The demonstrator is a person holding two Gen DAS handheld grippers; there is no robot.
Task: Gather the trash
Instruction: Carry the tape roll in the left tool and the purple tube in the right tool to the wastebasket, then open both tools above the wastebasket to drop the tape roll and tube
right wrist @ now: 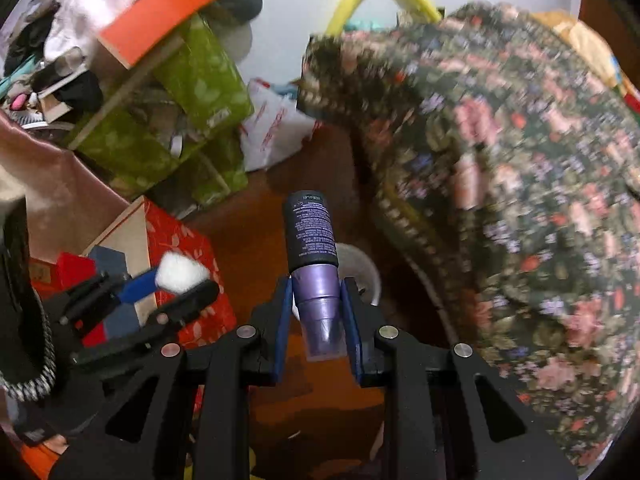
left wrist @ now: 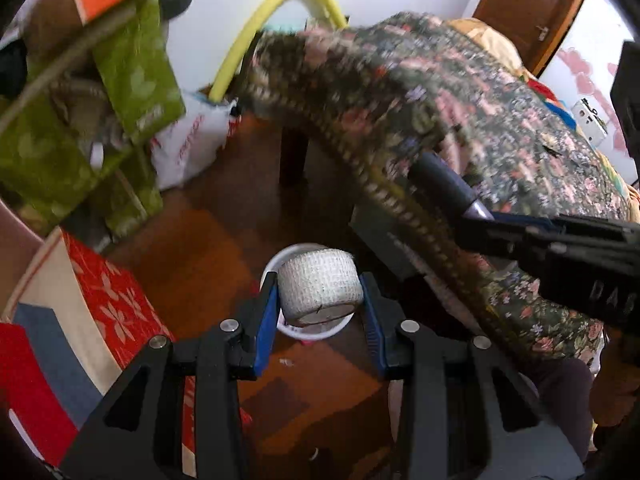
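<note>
My left gripper [left wrist: 320, 294] is shut on a white bandage roll [left wrist: 320, 286] and holds it right above a white round bin [left wrist: 310, 330] on the brown floor. It also shows in the right wrist view [right wrist: 176, 280], still shut on the roll [right wrist: 182, 272]. My right gripper [right wrist: 316, 292] is shut on a purple tube with a black body [right wrist: 312, 240], held over the same white bin [right wrist: 360, 270]. In the left wrist view the right gripper [left wrist: 492, 220] comes in from the right with the tube [left wrist: 444, 180].
A bed with a floral cover [left wrist: 480, 100] fills the right side. A red patterned box [left wrist: 108, 292] stands at the left. Green boxes [left wrist: 132, 68], an orange box [right wrist: 160, 8] and a white plastic bag [left wrist: 192, 140] pile up at the back left. A yellow hoop [left wrist: 276, 4] leans against the wall.
</note>
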